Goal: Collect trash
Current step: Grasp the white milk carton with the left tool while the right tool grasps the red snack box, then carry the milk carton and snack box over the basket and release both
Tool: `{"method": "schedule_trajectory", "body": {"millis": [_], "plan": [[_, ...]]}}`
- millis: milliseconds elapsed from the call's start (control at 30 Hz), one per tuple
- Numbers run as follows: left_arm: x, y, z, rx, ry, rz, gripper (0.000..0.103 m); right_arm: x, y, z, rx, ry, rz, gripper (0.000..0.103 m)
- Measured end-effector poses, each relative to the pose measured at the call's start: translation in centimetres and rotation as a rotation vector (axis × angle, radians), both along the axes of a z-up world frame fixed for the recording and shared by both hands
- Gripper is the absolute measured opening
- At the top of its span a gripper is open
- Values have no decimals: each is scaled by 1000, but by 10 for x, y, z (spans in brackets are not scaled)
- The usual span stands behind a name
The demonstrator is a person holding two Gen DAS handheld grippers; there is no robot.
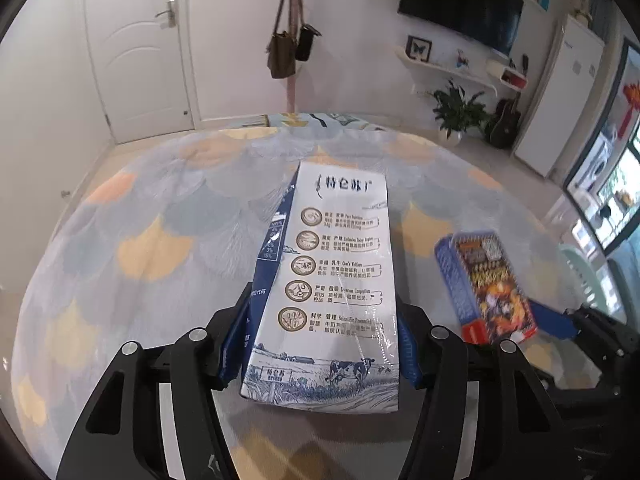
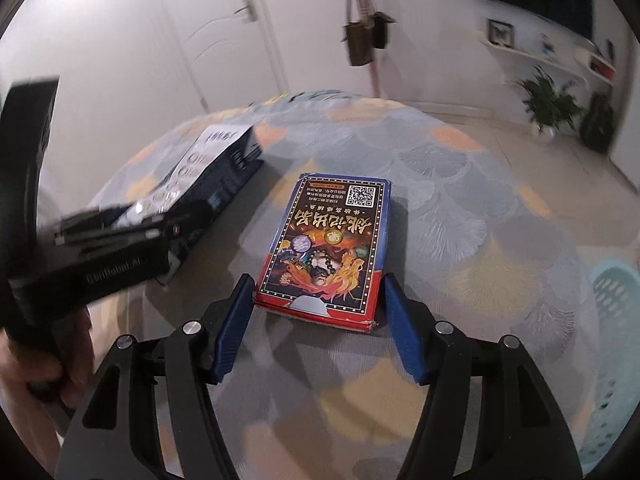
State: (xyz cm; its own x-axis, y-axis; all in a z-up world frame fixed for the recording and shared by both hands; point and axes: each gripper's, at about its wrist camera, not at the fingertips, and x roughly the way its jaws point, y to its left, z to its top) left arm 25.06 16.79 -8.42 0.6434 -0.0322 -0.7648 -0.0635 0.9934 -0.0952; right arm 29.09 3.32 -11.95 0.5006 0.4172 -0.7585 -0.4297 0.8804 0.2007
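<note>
A white and blue milk carton [image 1: 332, 280] lies on the patterned table [image 1: 152, 240]. My left gripper [image 1: 320, 344] is shut on its near end, blue pads pressed against both sides. A small red and blue card box [image 2: 328, 248] lies flat on the table. My right gripper [image 2: 316, 320] is open, its blue fingers [image 2: 232, 332] either side of the box's near end with gaps. The box also shows in the left wrist view [image 1: 486, 284], and the carton in the right wrist view [image 2: 208, 172].
A pale green basket [image 2: 612, 292] stands off the table's right edge. The left gripper body [image 2: 100, 256] and a hand sit at the left of the right wrist view. A door, coat stand, plant and shelves stand beyond the table.
</note>
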Motion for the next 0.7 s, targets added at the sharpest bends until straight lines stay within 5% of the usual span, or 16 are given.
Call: {"method": "schedule_trajectory", "body": {"millis": [333, 500, 700], "plan": [[-83, 5, 25, -164, -83, 73, 58, -63, -41, 0, -64, 58, 174, 62], [-99, -3, 26, -208, -99, 82, 58, -61, -40, 0, -29, 92, 89, 77], [-104, -14, 24, -191, -101, 82, 58, -50, -18, -1, -83, 48, -22, 77]]}}
